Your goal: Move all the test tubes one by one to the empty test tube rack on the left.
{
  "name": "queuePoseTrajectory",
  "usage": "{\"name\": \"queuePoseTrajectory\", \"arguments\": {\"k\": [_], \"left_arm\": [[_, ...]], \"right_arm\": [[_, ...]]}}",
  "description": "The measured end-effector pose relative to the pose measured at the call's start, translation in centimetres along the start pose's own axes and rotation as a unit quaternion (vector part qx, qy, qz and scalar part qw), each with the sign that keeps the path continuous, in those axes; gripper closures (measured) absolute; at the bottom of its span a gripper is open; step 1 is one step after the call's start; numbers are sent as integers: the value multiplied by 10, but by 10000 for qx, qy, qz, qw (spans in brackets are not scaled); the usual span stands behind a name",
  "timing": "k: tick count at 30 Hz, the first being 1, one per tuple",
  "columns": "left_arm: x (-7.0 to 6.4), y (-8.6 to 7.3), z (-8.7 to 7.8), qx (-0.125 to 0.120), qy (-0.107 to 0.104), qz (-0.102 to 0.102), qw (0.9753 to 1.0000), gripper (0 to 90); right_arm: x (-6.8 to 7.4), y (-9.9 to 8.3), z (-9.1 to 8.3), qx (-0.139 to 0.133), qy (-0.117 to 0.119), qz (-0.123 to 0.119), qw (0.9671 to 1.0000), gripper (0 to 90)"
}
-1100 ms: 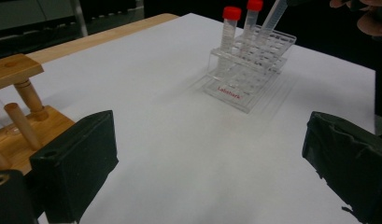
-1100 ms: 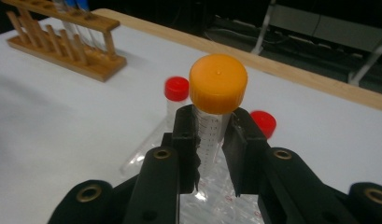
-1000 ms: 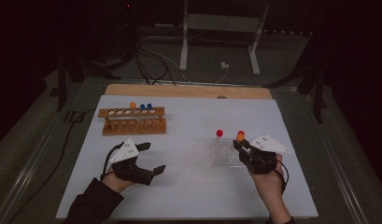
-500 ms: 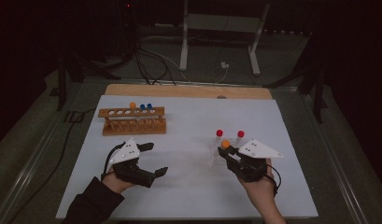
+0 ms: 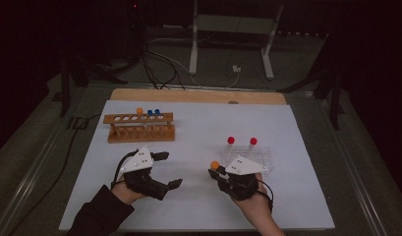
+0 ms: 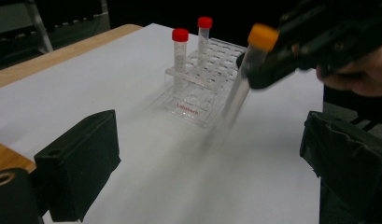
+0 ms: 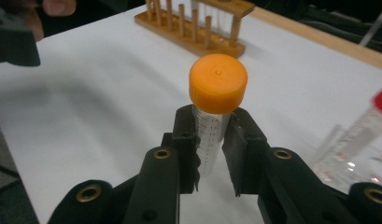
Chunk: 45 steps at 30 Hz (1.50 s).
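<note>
High view: the right gripper (image 5: 219, 173) holds a tube with an orange cap (image 5: 215, 165) above the white table (image 5: 198, 206). It is just beside the clear rack (image 5: 260, 158), on the side toward the middle of the table. 2 tubes with red caps (image 5: 231, 140) stand up in that rack. The left gripper (image 5: 168, 170) is well apart from it, near the front of the table, and its jaws are wide with nothing in them. A wooden rack (image 5: 140, 127) stands farther back on the left. It has 1 orange cap and 2 blue caps in it.

Left gripper view: the 2 black jaws are far apart and hold nothing. Past them, the right gripper (image 6: 254, 70) holds the tube with an orange cap (image 6: 262, 37) tilted and in the air, just beside the clear rack (image 6: 198, 100). The tube looks blurry.

Right gripper view: the jaws squeeze the tube with an orange cap (image 7: 217, 84) from both sides, just under its cap. The tube stands upright between them. The wooden rack (image 7: 198, 32) is far behind it.
</note>
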<state>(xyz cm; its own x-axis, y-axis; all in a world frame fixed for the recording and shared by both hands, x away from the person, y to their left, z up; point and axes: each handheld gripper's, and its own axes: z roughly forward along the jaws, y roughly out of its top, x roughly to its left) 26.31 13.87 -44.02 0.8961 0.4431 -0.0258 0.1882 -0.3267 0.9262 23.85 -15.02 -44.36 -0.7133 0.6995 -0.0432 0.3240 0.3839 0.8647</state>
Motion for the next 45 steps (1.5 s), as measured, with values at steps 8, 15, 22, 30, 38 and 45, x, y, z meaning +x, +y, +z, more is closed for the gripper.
{"name": "queuePoseTrajectory", "arguments": {"k": [8,15,22,30,38,45], "left_arm": [[-9,8,10,8,-156,152,9998,120],[-15,12,22,-14,-330,210,9992,223],[-22,16,34,67,-454,400,9981,374],[-25,19,46,127,-494,508,9974,536],[-26,19,54,240,-503,642,9964,650],[-25,18,56,277,-512,676,9960,712]], "right_arm": [[10,-5,12,178,174,-90,9997,744],[17,-6,18,288,289,-181,9990,744],[19,-7,20,301,341,-187,9988,744],[22,-7,21,315,364,-231,9986,744],[22,-6,19,290,377,-219,9986,744],[21,-6,20,307,389,-188,9986,744]]}}
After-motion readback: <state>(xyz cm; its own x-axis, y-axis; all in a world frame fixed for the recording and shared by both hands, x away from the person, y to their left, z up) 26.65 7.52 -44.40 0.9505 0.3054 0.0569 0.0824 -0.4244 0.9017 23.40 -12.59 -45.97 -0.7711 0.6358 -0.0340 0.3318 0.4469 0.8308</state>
